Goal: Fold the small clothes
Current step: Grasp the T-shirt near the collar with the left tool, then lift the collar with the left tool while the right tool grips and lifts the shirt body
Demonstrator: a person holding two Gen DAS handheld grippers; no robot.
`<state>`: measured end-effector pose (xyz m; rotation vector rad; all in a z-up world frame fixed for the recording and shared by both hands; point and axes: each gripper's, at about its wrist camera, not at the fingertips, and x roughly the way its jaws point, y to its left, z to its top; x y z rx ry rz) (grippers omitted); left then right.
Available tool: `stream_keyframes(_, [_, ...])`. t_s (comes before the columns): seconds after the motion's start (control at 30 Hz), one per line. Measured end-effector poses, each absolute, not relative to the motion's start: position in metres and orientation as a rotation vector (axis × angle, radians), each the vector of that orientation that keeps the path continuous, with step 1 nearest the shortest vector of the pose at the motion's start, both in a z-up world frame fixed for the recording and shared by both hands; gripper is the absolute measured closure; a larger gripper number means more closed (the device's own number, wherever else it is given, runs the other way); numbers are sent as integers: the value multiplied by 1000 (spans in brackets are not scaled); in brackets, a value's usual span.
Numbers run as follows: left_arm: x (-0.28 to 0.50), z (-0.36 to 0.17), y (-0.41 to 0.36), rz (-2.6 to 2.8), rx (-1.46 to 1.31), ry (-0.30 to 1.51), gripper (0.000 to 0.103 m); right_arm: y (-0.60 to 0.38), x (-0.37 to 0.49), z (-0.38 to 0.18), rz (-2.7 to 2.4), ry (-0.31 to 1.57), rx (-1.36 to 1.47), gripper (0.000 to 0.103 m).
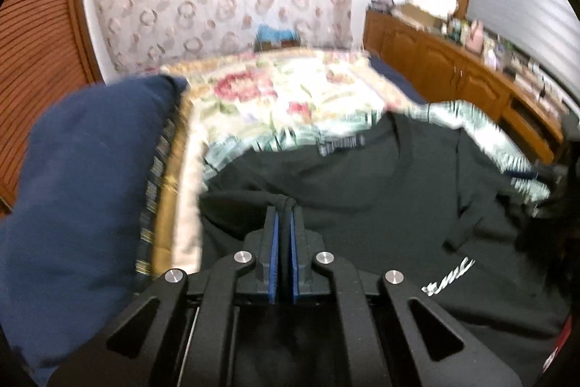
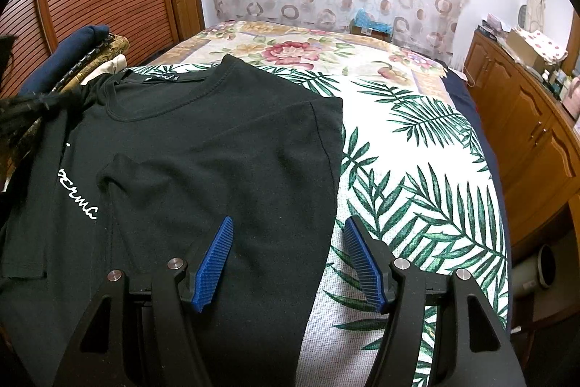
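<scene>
The left tool (image 1: pixel 284 205) has its blue pads together, clamped on a bunched ridge of the black T-shirt (image 2: pixel 217 147); the right tool (image 2: pixel 286 223) hovers with its jaws apart and nothing between them, one pad over the shirt's right edge and the other over the cloth beyond it.

The bed (image 2: pixel 224 35) carries everything: a floral spread at the far end and, nearer, a palm-leaf cover (image 2: pixel 417 169) on which the shirt lies, collar toward the far end, its right side already turned in so a straight folded edge runs down the cover. A navy cushion (image 1: pixel 83 176) sits just beside the shirt on the left.

The shirt looks light, soft and limp, so I judge it will sag and drag where it is not supported. Pinching a seam, hem or folded edge should hold better than a single flat layer, and a matching grip on the opposite edge would keep the fold square.

The left view is blurred, so which part of the shirt is pinched cannot be told. The lower hem is cut off, and the white lettering (image 2: pixel 78 194) cannot be read in full.
</scene>
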<state>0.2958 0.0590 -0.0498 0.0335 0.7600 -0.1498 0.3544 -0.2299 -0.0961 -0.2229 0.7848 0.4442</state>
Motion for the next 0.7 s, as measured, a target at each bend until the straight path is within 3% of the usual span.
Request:
stream_keyframes(0.47, [294,-40,61,-163,49,731,97,-240,367,-85,456,783,-220,36])
stream_keyframes(0.7, [287,-31,60,-177,42,707,97,-236,415,-83,483,832,-210,39])
